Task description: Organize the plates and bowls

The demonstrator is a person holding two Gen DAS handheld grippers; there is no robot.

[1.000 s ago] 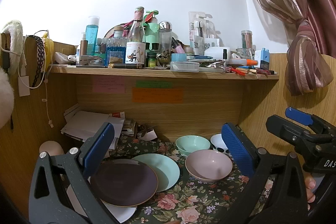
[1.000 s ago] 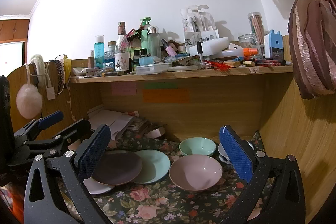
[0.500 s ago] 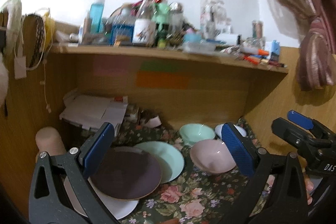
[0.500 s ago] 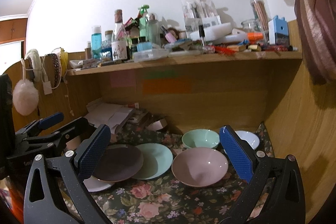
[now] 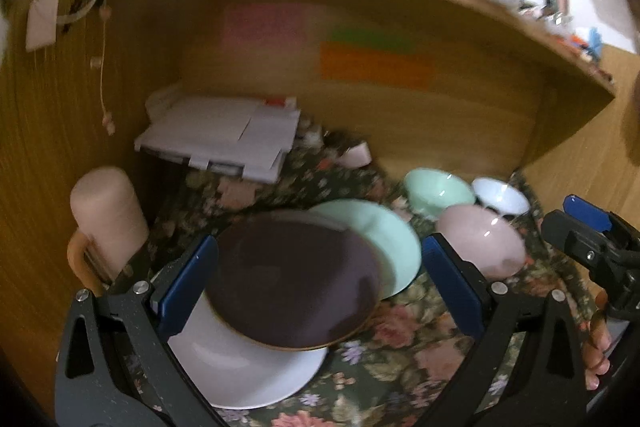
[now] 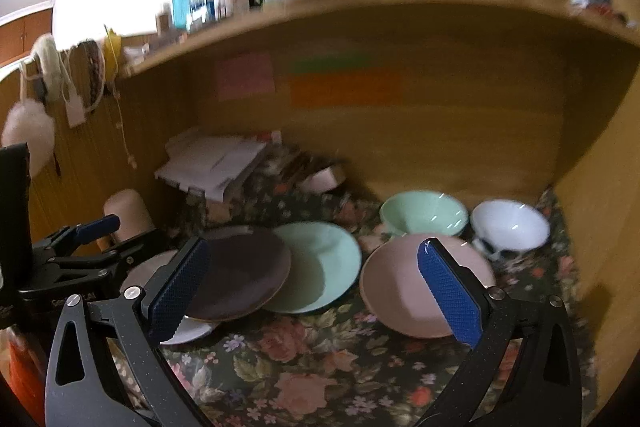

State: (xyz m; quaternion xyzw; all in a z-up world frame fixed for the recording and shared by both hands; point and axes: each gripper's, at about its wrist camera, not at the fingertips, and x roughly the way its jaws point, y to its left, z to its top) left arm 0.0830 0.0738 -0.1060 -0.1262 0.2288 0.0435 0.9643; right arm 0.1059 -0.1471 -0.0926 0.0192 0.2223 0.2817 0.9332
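Left wrist view frames the largest pieces first: the wooden desk alcove (image 5: 460,131) walls in the work on three sides, and the floral cloth (image 5: 404,351) covers its floor, so every dish has to be reached from the front. Ahead of the left tongs (image 5: 320,291), three plates lie fanned in an overlapping row: the white plate (image 5: 240,371) lowest and nearest, the dark plate (image 5: 292,283) resting on it between the wide-open fingers, and the green plate (image 5: 384,243) tucked partly under the dark one's far right edge. I judge the tongs are spread this wide so they can straddle the dark plate's rim; nothing is gripped yet. Beyond the right finger sits the pink bowl (image 5: 484,243), with the green bowl (image 5: 436,191) and white bowl (image 5: 500,195) behind it, close together but not nested.

Right wrist view shows the right tongs (image 6: 316,291) also wide open and empty, the pink bowl partly behind their right finger, a likely first pick for stacking the bowls.

Clutter crowds the far side: a stack of papers (image 5: 224,139) beyond the plates, and a pink mug (image 5: 108,215) just left of the left finger, near enough to be knocked. Each pair of tongs also shows at the edge of the other's view, so they work close together.
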